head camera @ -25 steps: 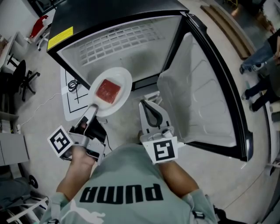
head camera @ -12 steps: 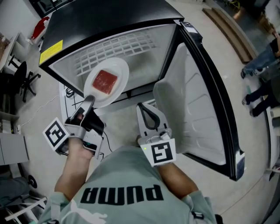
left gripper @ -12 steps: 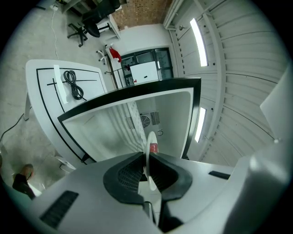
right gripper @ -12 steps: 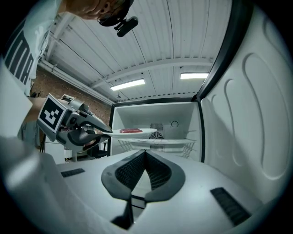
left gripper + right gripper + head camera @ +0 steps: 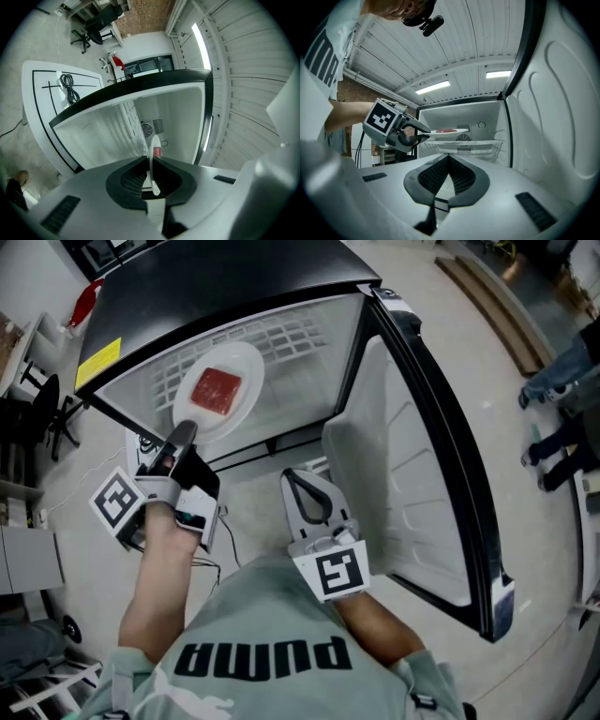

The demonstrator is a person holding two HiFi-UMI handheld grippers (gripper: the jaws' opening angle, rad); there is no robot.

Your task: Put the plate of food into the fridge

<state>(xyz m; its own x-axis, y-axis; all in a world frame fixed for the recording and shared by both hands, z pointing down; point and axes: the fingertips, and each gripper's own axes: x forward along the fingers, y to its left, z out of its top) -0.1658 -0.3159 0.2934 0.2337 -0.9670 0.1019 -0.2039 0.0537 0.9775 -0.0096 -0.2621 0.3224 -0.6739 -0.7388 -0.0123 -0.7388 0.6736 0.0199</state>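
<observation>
A white plate (image 5: pixel 217 392) with a red slab of food (image 5: pixel 217 390) hangs level over the wire shelf (image 5: pixel 281 334) inside the open black fridge (image 5: pixel 234 277). My left gripper (image 5: pixel 180 439) is shut on the plate's near rim. In the left gripper view the plate (image 5: pixel 152 161) shows edge-on between the jaws. My right gripper (image 5: pixel 295 476) is shut and holds nothing, lower and to the right, in front of the open door (image 5: pixel 412 456). The right gripper view shows the plate (image 5: pixel 447 132), my left gripper (image 5: pixel 421 134) and the shelf (image 5: pixel 478 143).
The fridge door stands wide open at the right, with its white inner liner (image 5: pixel 562 117) close to my right gripper. A white floor mat with a black cable (image 5: pixel 142 439) lies left of the fridge. An office chair (image 5: pixel 42 413) is at the far left. People's legs (image 5: pixel 562 362) are at the right.
My left gripper has carried the plate forward and up, from in front of the fridge to over the wire shelf inside. The right gripper has drifted slightly left, still shut.
</observation>
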